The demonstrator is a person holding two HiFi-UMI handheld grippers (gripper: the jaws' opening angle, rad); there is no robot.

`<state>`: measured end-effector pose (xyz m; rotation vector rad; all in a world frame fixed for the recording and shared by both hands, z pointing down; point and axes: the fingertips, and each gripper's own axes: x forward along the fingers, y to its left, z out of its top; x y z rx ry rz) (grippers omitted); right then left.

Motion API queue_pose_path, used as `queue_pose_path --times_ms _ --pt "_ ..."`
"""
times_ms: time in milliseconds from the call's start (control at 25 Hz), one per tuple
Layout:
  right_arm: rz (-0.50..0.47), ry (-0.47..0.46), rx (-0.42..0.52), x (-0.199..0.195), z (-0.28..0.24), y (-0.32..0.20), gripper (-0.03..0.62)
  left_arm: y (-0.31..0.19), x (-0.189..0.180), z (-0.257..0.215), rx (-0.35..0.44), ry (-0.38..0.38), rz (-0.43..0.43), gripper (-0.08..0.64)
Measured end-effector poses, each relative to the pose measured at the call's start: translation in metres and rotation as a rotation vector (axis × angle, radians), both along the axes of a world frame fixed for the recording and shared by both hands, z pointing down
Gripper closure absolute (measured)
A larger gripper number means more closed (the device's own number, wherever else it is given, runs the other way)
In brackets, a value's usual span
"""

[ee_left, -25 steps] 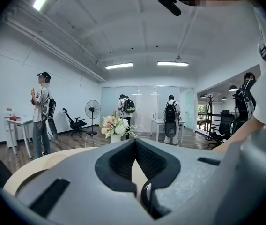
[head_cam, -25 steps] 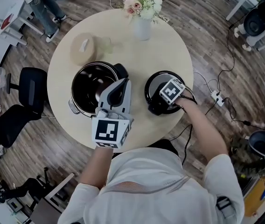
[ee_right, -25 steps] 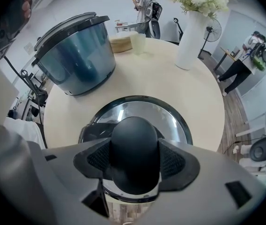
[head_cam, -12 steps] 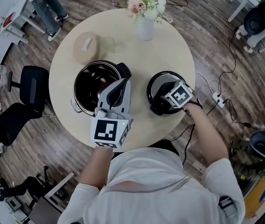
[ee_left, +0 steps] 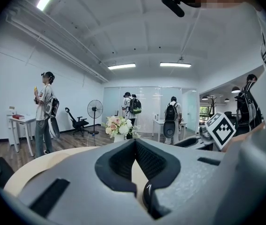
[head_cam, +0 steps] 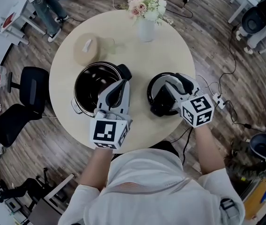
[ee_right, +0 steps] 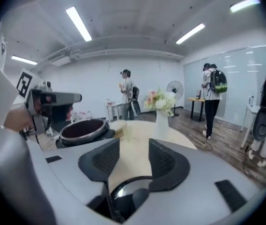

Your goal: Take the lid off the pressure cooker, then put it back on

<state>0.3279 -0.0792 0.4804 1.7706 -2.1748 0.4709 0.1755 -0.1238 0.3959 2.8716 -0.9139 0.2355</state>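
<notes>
The pressure cooker pot (head_cam: 94,87) stands uncovered on the round table (head_cam: 137,55), dark inside. Its black and silver lid (head_cam: 160,96) lies flat on the table to the pot's right. My left gripper (head_cam: 121,82) is shut and rests at the pot's right rim, close to its black handle (head_cam: 122,71). My right gripper (head_cam: 179,84) hangs above the lid's right side, clear of it, with its jaws closing on nothing. In the right gripper view the lid (ee_right: 126,191) shows below the jaws and the pot (ee_right: 81,128) sits at the left.
A vase of flowers (head_cam: 144,18) stands at the table's far edge. A beige round object (head_cam: 84,48) and a clear glass (head_cam: 106,45) sit behind the pot. An office chair (head_cam: 27,90) is left of the table, and cables (head_cam: 217,97) lie on the floor to the right.
My right gripper has lifted off the lid and swung back to the right, tilting from pointing down to nearly level. The lid stays on the table. The left gripper has not moved.
</notes>
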Motion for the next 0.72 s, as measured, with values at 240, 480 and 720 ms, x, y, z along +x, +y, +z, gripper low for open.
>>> queue_pose_path --times_ms 240,480,720 --pt "0.120 0.027 0.250 0.010 -0.064 0.019 0.567 0.000 -0.002 -0.002 -0.002 0.007 0.002 0.555" --pt "0.158 0.113 0.324 0.015 -0.089 0.030 0.591 -0.001 -0.005 -0.002 -0.007 0.012 0.007 0.555" --pt "0.183 0.101 0.322 0.021 -0.091 0.035 0.591 0.002 -0.006 -0.003 -0.008 0.016 0.012 0.555"
